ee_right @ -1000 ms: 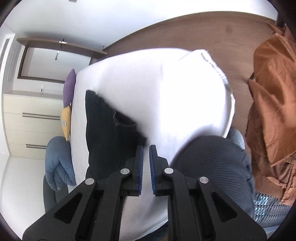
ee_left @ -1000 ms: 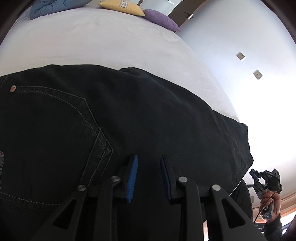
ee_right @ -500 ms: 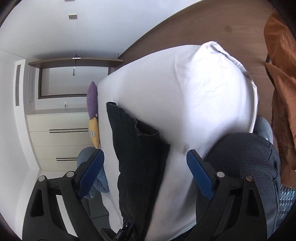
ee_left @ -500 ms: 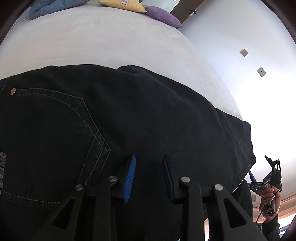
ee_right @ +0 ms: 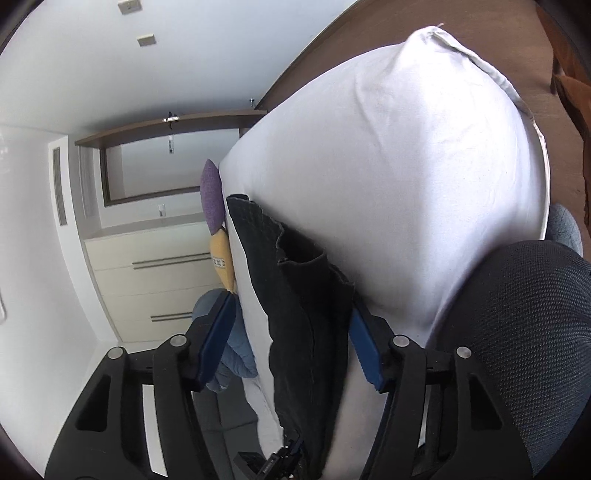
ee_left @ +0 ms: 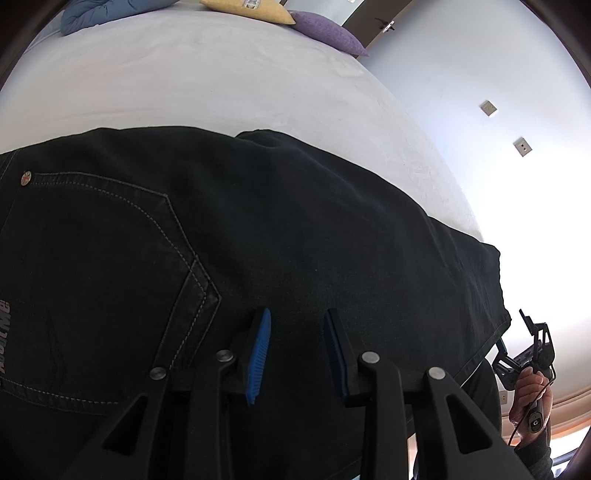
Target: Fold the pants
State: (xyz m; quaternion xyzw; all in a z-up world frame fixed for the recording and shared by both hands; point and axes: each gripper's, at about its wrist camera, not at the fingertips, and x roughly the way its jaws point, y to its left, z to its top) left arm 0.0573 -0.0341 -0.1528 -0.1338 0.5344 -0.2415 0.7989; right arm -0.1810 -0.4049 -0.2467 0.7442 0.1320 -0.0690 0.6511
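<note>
The left gripper is hanging right over the black denim pants, blue pads partly apart with only a narrow gap, and honestly I can't tell if the tips are pinching cloth or just floating above it, since the fabric below is one dark blur. The pants are lying flat across the white bed sheet, back pocket stitching showing at left, with the waist end getting cut off by the frame edge. In the right wrist view the right gripper is closing its jaws around the hem end of the pants, the cloth sitting between the blue pads, but there's daylight on the left side so the pads aren't pressing yet. Bottom of that view, the pants are running out of sight. A dark mesh chair back is crowding the right side. Further off, plenty of bare sheet is lying open beyond the pants, and way back a purple cushion, a yellow cushion and a blue quilted blanket are sitting at the far edge.
</note>
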